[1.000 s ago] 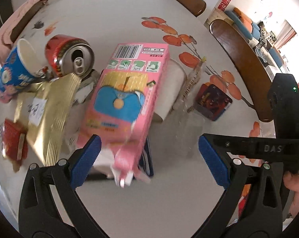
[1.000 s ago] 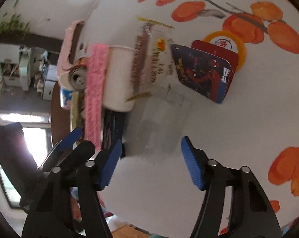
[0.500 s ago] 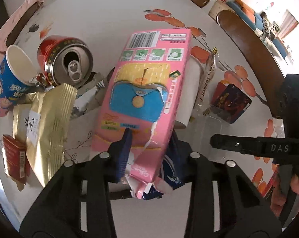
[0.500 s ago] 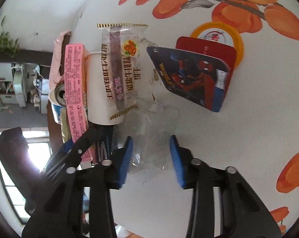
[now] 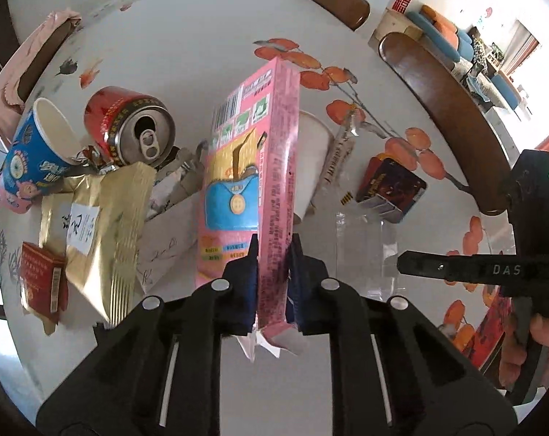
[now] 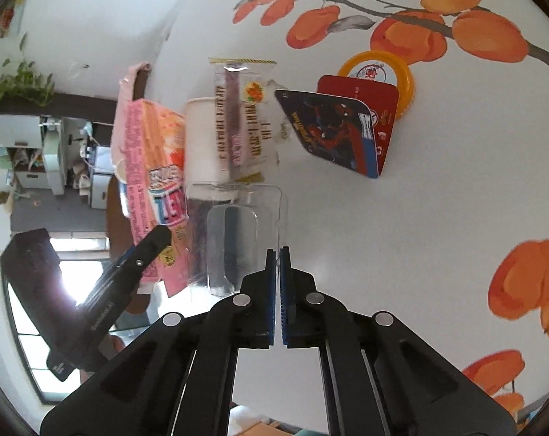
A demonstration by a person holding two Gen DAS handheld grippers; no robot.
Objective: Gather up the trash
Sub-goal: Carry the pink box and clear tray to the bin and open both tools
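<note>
Left hand-held gripper (image 5: 272, 265) closing, pads clamping pink carton (image 5: 252, 181), carton tilted up off surface (image 5: 187, 43); right hand-held gripper (image 6: 278, 283) closed on edge of clear plastic tray (image 6: 245, 232); beyond, red can (image 5: 129, 130), blue cup (image 5: 38, 152).

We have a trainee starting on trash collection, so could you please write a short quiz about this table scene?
1. True or false: the red can is unopened.
2. What sits between the pads of the left tool? A) blue cup B) pink box C) gold bag
3. Fill in: the right tool is shut on the edge of a ___.
Key: 1 false, its mouth is open. 2 B; the jaws are closing on the box between them. 3 clear plastic pack.
</note>
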